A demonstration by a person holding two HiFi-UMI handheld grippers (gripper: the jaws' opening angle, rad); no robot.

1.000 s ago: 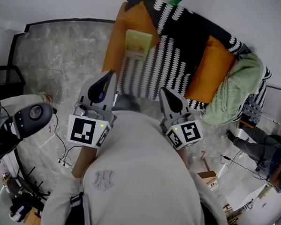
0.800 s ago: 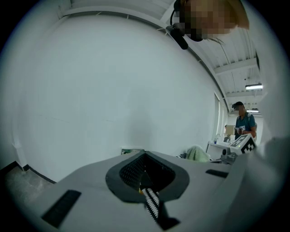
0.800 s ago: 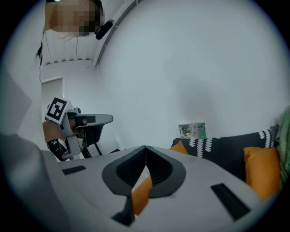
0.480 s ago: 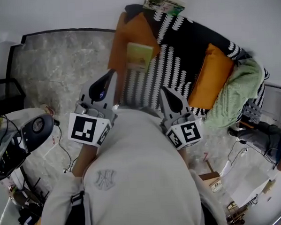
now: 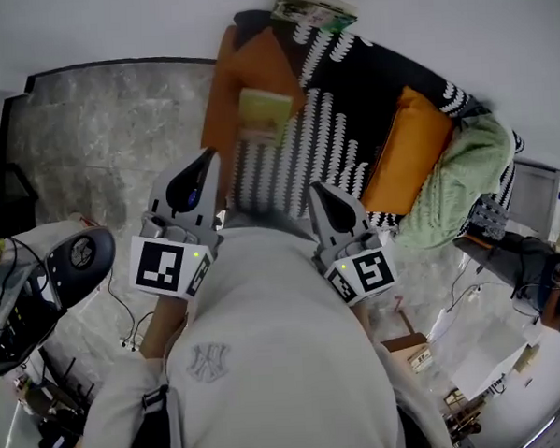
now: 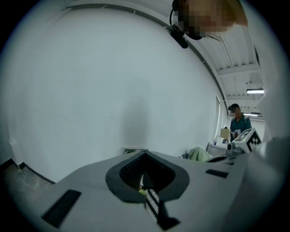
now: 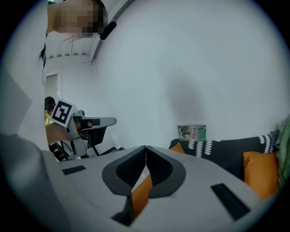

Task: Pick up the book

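A thin yellow-green book (image 5: 264, 115) lies flat on the left end of the black-and-white patterned sofa (image 5: 348, 93), partly over an orange cushion (image 5: 239, 71). My left gripper (image 5: 204, 159) hangs in the air short of the sofa's front edge, below and left of the book, with its jaws shut and nothing in them. My right gripper (image 5: 316, 188) is further right, also short of the sofa, shut and empty. In the left gripper view (image 6: 145, 155) and the right gripper view (image 7: 146, 147) the jaw tips meet. A second book (image 7: 192, 132) stands on the sofa's back.
A second orange cushion (image 5: 403, 151) and a green blanket (image 5: 461, 185) fill the sofa's right half. A black machine on a stand (image 5: 53, 277) is at the left, with cables (image 5: 126, 315) on the marble floor. A seated person (image 5: 536, 280) and clutter are at the right.
The sofa and the book have come a little closer to both grippers in the head view. Both grippers have stayed shut and empty.
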